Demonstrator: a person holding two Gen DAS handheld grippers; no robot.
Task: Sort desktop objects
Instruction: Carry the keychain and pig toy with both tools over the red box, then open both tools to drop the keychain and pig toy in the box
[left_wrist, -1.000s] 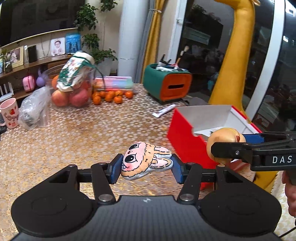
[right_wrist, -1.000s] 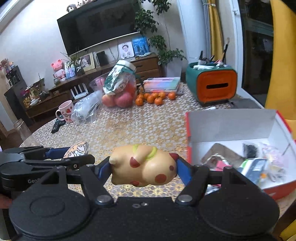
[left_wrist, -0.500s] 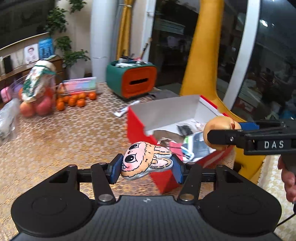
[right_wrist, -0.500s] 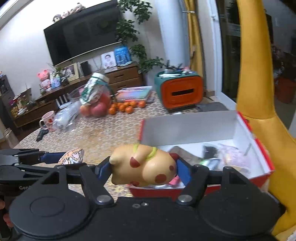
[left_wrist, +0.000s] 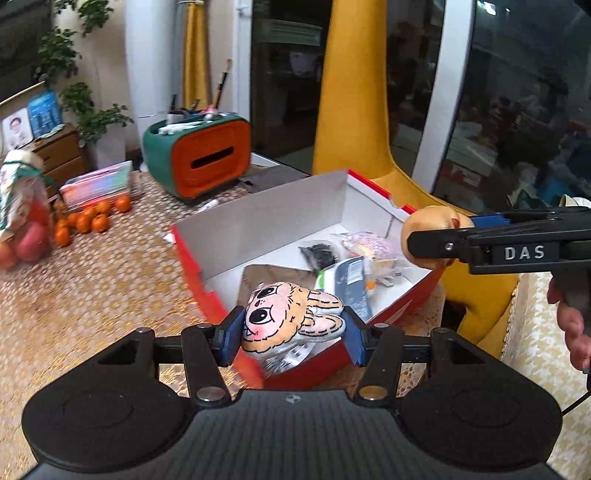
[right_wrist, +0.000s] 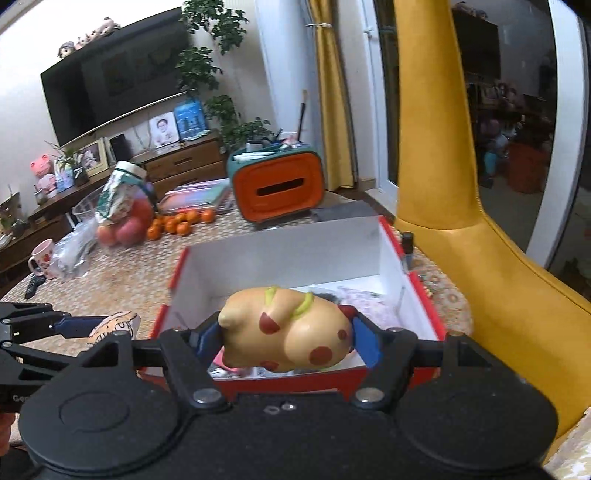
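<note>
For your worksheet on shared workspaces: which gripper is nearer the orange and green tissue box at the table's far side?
Neither clearly: the left gripper and right gripper both hover over the red box, toys clamped, well short of the tissue box.

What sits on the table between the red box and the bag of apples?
Left wrist view: between the red box and the bag of apples lie small oranges on the patterned tablecloth, otherwise bare.

We see a glossy, smooth tan spotted toy (right_wrist: 288, 336), a soft printed cloth bunny charm (left_wrist: 291, 317), and a matt red cardboard box (left_wrist: 373, 332).
</note>
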